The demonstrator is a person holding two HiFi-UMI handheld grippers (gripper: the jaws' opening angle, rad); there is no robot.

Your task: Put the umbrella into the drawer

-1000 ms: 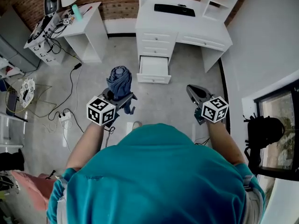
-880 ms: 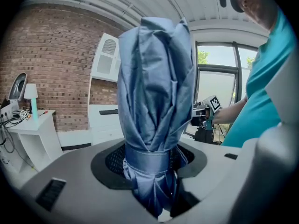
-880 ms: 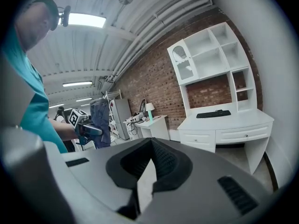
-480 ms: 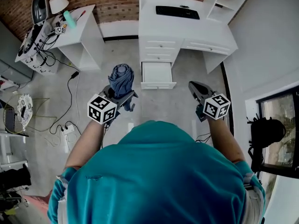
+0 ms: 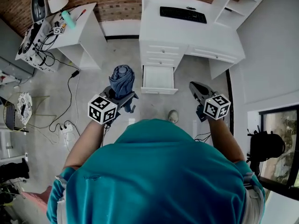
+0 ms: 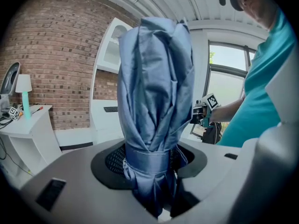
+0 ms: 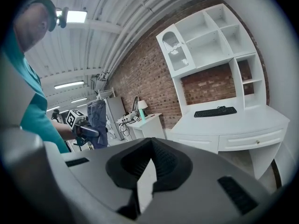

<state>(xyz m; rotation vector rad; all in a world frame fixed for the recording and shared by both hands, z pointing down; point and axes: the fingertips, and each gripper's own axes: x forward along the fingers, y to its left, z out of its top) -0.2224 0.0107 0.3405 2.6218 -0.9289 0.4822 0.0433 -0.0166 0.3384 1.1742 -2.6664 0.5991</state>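
Left tool (image 5: 120,97) is clamped on the folded blue fabric umbrella (image 5: 121,80), which stands upright with its strapped end between the jaws. Right tool (image 5: 196,89) is closed and empty. Compared with a second ago, the open white drawer (image 5: 158,79) of the white desk (image 5: 187,31) sits nearer both tools. The umbrella is still short of the drawer, to its left. Approach under way; deposit outstanding.
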